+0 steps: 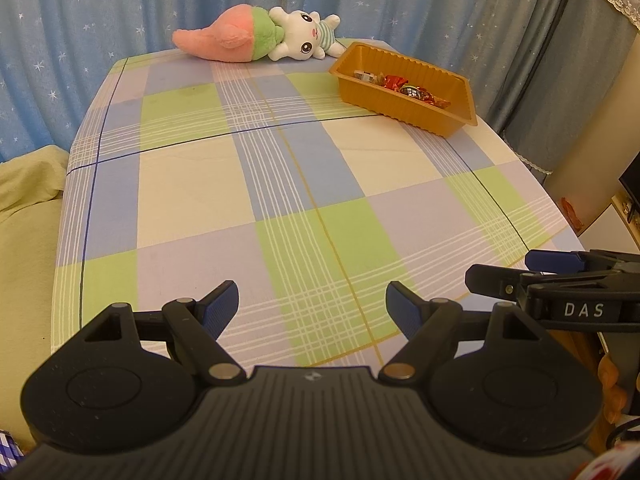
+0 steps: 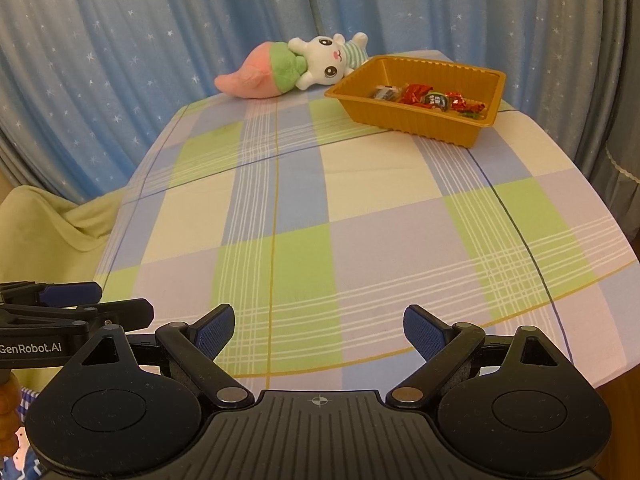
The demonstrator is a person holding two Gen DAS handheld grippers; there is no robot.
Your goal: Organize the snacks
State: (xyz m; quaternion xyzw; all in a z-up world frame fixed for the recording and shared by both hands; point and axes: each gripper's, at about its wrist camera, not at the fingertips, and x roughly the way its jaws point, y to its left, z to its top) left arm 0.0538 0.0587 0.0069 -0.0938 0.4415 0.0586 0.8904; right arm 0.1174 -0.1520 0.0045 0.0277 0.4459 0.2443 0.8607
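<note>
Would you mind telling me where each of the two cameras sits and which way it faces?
Left wrist: sits on the left tool, looking forward over the plaid tablecloth toward the tray of snacks and plush toy; its open fingers show, with the right tool at right.
Right wrist: sits on the right tool, facing the same way, fingers open; the left tool shows at left.
Shared: tablecloth, tray, snacks, plush toy, blue curtain.

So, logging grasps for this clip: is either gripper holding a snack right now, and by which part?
Nothing is held. The left gripper and right gripper are both open and empty; the snacks lie in the tray.
</note>
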